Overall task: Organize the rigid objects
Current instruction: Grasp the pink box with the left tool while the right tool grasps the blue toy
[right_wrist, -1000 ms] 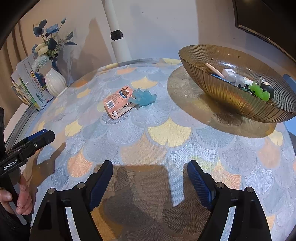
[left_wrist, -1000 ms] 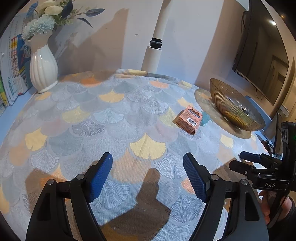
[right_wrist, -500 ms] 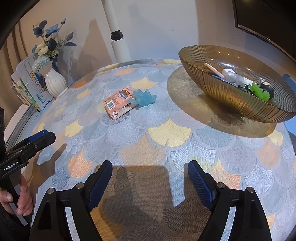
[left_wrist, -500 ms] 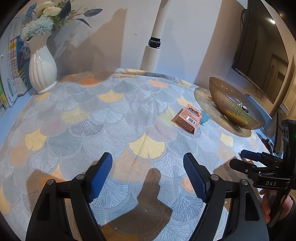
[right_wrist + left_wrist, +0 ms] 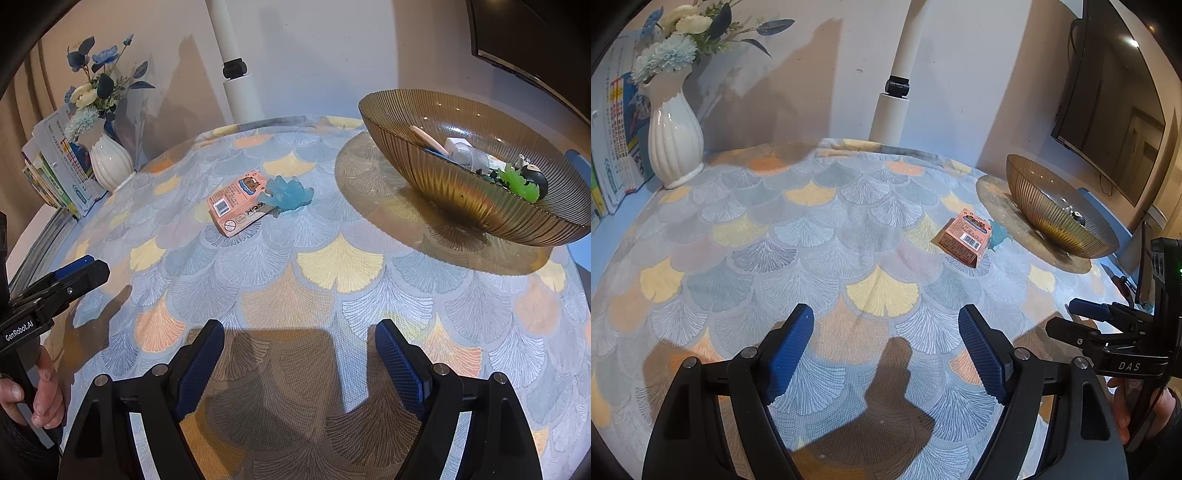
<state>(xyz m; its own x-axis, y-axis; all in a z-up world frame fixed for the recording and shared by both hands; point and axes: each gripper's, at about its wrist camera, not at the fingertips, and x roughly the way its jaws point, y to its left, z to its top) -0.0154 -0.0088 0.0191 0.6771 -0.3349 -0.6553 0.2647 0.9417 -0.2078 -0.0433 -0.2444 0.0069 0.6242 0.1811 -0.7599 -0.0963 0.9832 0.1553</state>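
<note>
Both grippers, left gripper (image 5: pixel 886 321) and right gripper (image 5: pixel 299 338), gape empty; pink box (image 5: pixel 236 203) touches, maybe overlaps, blue toy (image 5: pixel 290 194) mid-table, bowl (image 5: pixel 443 192) near the right edge.

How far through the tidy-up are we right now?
Partly done: several small items already lie in the amber bowl. Nothing in hand; the left gripper and right gripper are open and empty. Left: the pink box and blue toy on the tablecloth.
</note>
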